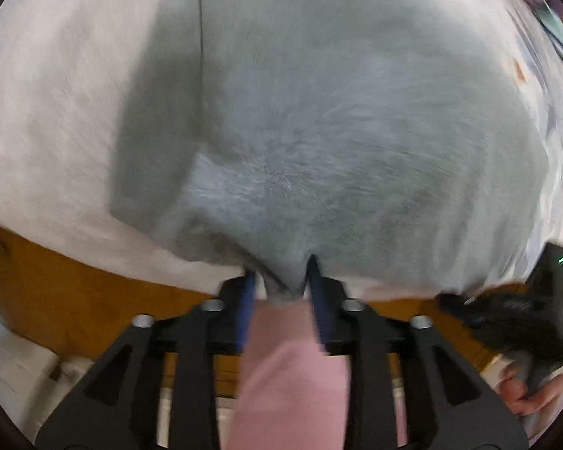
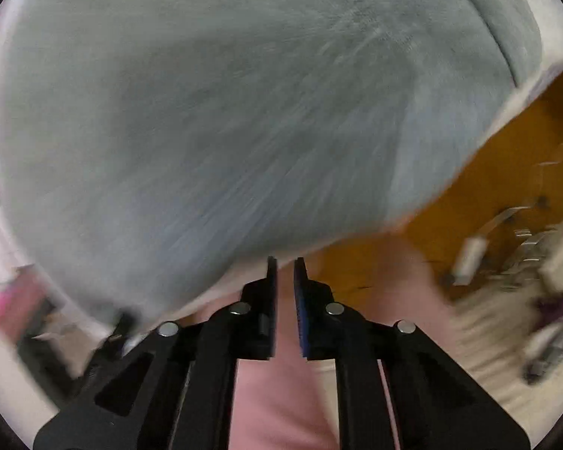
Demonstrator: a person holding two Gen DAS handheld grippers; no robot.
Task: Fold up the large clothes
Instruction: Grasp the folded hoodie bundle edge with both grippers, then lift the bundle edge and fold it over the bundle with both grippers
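Grey garment spread on a white-covered surface, both grippers at its near edge.

The grey garment (image 1: pixel 337 131) lies flat on the white cover (image 1: pixel 56 112). The left gripper (image 1: pixel 279 281) stands partly open, a fold of the garment's edge between its fingers, apparently unpinched. The right gripper (image 2: pixel 284 281) is nearly closed, holding nothing.

Grey fleecy garment (image 1: pixel 319 120), spread flat over a white sheet (image 1: pixel 56 112), one edge folded over, near corner bunched and lifted
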